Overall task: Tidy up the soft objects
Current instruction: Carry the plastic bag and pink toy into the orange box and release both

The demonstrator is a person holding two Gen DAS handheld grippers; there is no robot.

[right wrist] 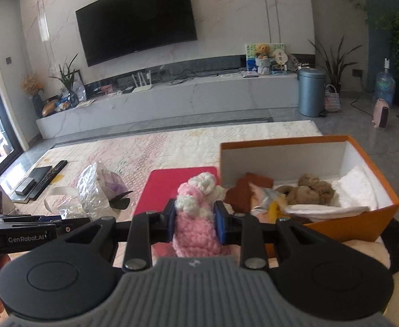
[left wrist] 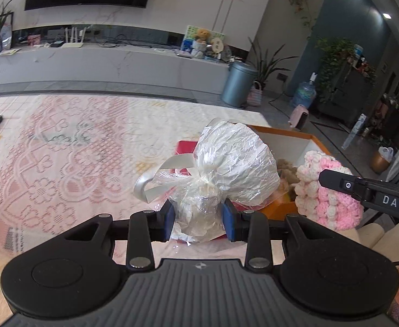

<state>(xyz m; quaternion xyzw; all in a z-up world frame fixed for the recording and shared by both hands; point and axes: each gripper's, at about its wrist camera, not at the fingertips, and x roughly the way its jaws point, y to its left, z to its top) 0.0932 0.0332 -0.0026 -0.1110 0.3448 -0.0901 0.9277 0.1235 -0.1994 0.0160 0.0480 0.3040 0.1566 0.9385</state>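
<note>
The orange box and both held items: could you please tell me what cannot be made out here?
- Orange box: left wrist view, mostly hidden behind the plastic-wrapped flower and pink crochet piece.
- Wrapped flower: right wrist view, stem end cut off by the left gripper.
- Crochet piece: shape unclear, clamped in the right gripper.

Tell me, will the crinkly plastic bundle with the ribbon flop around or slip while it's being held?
Probably a bit floppy: the left gripper pinches only the gathered neck of the plastic-wrapped bundle, so the puffy top may sway. The shiny, wrinkled film looks slippery and should crackle. It seems light, since the thin wrap keeps its shape. The loose ribbon will likely dangle.
</note>
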